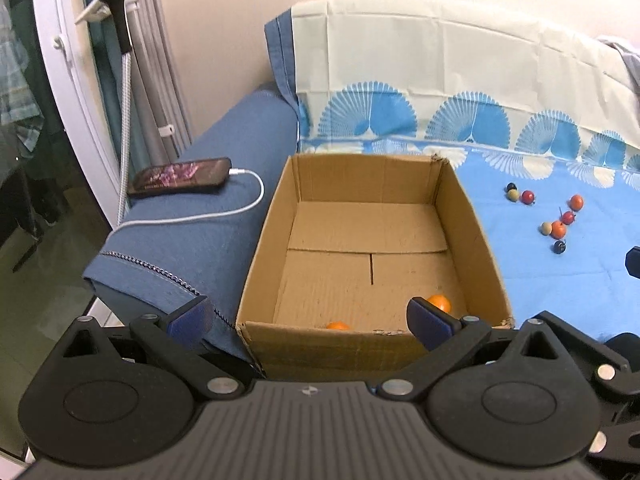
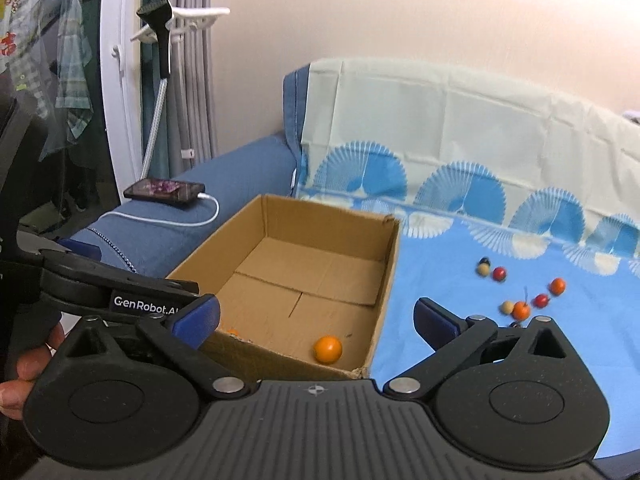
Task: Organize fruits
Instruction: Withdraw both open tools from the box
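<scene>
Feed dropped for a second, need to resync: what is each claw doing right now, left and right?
Left claw: open, nothing held, above the cardboard box.
Right claw: open wide, nothing held, over the box's near edge.

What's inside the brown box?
The open brown cardboard box holds two round orange fruits: one near its front right corner, another half hidden behind the near wall. Nothing else shows inside.

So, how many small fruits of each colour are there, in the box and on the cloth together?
Orange fruits: 4, two of them in the cardboard box
Red fruits: 2
Beige fruits: 2
Dark fruits: 2
Total: 10
</scene>
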Action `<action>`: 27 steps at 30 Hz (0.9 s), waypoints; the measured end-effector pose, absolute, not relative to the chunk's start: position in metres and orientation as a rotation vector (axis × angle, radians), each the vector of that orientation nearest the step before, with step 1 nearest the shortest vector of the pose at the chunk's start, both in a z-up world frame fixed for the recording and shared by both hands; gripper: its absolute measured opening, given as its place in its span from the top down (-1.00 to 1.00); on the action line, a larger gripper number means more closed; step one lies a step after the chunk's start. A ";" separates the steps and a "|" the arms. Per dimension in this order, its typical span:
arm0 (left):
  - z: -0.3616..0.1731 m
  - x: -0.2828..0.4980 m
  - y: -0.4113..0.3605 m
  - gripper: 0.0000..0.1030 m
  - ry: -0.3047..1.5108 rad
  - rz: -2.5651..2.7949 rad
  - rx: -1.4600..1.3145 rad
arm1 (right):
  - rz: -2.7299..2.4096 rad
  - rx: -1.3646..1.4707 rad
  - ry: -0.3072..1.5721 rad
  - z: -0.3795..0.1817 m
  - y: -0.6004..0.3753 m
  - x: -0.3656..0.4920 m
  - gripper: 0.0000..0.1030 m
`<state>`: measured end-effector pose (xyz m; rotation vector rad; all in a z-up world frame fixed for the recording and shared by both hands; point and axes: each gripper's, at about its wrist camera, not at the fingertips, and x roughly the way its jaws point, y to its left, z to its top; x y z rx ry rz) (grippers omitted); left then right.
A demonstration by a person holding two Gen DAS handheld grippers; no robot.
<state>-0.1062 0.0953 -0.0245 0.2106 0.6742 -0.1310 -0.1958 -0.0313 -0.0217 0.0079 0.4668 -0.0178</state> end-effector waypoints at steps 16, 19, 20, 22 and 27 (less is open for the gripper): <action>-0.027 -0.110 0.095 -1.00 0.686 -0.118 0.219 | -0.008 0.048 0.475 -0.027 -0.031 -0.196 -0.98; -0.029 -0.107 0.094 -1.00 0.698 -0.122 0.216 | -0.010 0.048 0.481 -0.028 -0.032 -0.194 -0.98; -0.030 -0.106 0.093 -1.00 0.698 -0.123 0.220 | -0.011 0.051 0.485 -0.028 -0.033 -0.193 -0.98; -0.032 -0.105 0.092 -1.00 0.701 -0.125 0.229 | -0.013 0.055 0.494 -0.030 -0.034 -0.190 -0.98; -0.036 -0.096 0.092 -1.00 0.724 -0.120 0.226 | -0.008 0.057 0.509 -0.034 -0.034 -0.183 -0.98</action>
